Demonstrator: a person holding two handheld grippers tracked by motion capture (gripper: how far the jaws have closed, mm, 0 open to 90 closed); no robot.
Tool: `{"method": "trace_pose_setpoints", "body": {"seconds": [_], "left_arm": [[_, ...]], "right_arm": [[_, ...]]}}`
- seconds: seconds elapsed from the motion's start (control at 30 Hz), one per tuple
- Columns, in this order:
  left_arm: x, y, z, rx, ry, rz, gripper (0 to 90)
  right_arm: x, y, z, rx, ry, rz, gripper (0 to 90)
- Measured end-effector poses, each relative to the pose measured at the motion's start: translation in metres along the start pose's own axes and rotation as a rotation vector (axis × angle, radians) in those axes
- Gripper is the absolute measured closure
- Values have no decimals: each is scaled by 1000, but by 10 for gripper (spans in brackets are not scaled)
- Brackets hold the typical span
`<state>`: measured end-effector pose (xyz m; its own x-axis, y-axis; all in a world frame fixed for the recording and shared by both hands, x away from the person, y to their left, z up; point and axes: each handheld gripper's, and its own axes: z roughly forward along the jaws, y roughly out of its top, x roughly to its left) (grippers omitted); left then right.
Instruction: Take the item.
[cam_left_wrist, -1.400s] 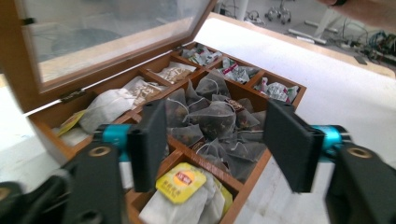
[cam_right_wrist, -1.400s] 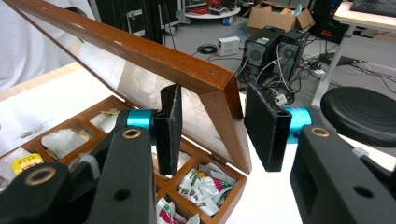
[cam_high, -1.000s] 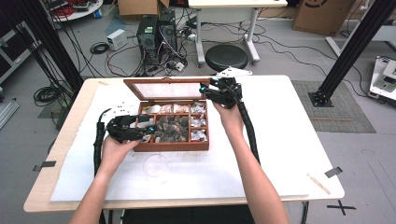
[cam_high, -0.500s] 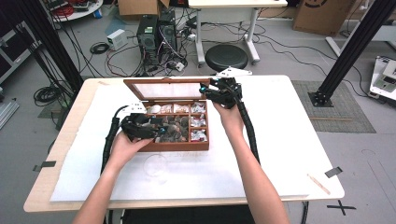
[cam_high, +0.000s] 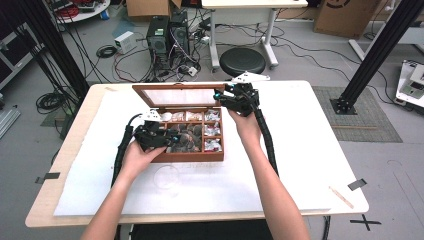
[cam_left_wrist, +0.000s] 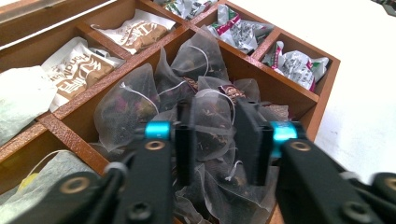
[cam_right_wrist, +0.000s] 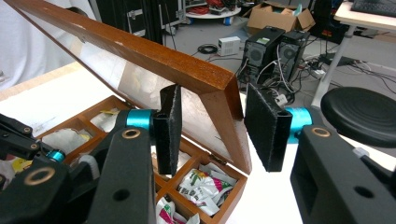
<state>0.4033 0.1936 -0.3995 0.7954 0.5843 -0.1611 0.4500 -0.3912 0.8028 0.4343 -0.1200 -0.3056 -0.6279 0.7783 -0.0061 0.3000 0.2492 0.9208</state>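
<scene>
A wooden tea box (cam_high: 187, 156) stands open in the middle of the table, its glass lid (cam_high: 177, 96) raised at the back. My left gripper (cam_high: 172, 140) reaches into the middle compartment. In the left gripper view its jaws (cam_left_wrist: 215, 135) have closed in on a mesh pyramid tea bag (cam_left_wrist: 215, 116) lying atop a pile of the same bags. My right gripper (cam_high: 218, 96) is at the lid's right corner. In the right gripper view the lid (cam_right_wrist: 140, 51) passes between the jaws (cam_right_wrist: 212, 126), which pinch its corner and hold it tilted up.
Other compartments hold paper sachets (cam_left_wrist: 77, 74) and green-and-white foil packets (cam_left_wrist: 299, 65). A clear round object (cam_high: 166, 176) lies on the white mat in front of the box. Beyond the table's far edge are a black stool (cam_high: 242, 61) and computer towers (cam_high: 167, 32).
My left gripper has moved right from beside the box into its middle compartment and onto a tea bag. The right gripper has stayed at the lid's corner.
</scene>
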Motion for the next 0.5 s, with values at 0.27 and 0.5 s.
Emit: {"method": "trace_pose_setpoints", "body": {"seconds": [0.27,0.5], "left_arm": [[-2,1,0,0,-14,25,890],[-3,2,-4,-23,-5,48,894]], "right_arm": [[0,0,0,1,-1,-1,577],[1,0,0,1,-3,-2,577]]}}
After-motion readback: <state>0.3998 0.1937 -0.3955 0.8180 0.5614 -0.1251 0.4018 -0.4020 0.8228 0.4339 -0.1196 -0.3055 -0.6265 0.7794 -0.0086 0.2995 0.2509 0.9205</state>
